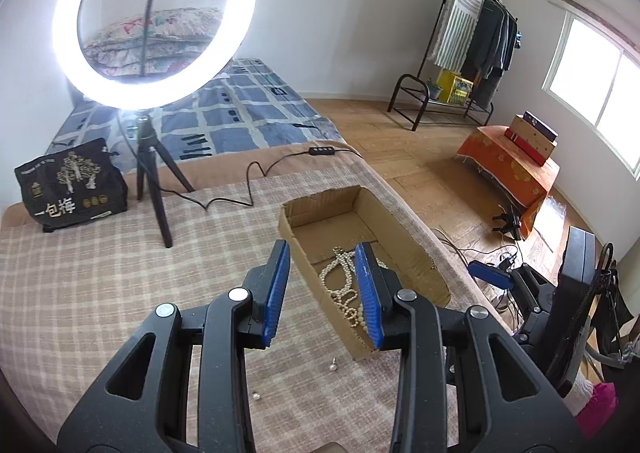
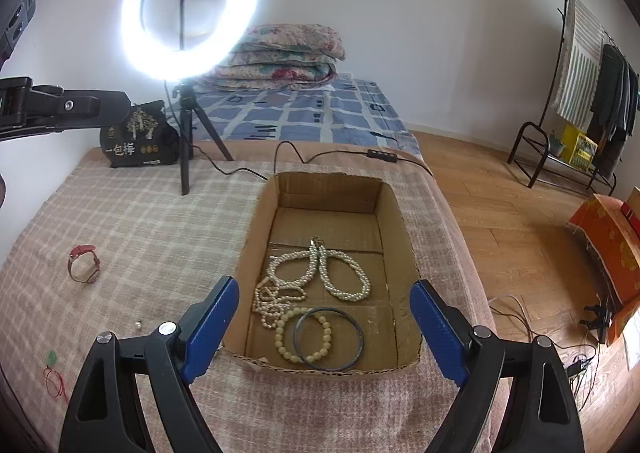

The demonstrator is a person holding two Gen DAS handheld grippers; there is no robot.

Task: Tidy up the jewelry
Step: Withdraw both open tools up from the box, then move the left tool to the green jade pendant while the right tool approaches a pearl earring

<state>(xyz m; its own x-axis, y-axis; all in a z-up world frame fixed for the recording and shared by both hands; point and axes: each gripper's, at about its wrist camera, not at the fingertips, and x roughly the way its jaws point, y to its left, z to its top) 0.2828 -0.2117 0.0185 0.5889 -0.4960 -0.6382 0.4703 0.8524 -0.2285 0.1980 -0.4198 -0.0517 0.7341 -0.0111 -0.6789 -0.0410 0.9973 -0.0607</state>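
Note:
A shallow cardboard box (image 2: 394, 221) lies on the checked blanket. It holds pearl necklaces (image 2: 340, 273), a cream bead bracelet (image 2: 282, 337) and a dark bangle (image 2: 329, 338). My right gripper (image 2: 324, 309) is open and empty, hovering over the box's near end. My left gripper (image 1: 324, 265) is open and empty, at the box's (image 1: 416, 257) left wall, over the pearls (image 1: 340, 285). Loose on the blanket: a red-strap watch (image 2: 84, 263), a pearl earring (image 2: 138, 324), a green pendant on red cord (image 2: 51, 357), and two pearl earrings (image 1: 332, 366) (image 1: 256, 396) in the left view.
A ring light on a tripod (image 2: 184, 141) and a black bag (image 2: 138, 141) stand at the back of the blanket, with a cable (image 2: 288, 151) trailing to the box. The bed edge drops to wooden floor (image 2: 500, 193) on the right.

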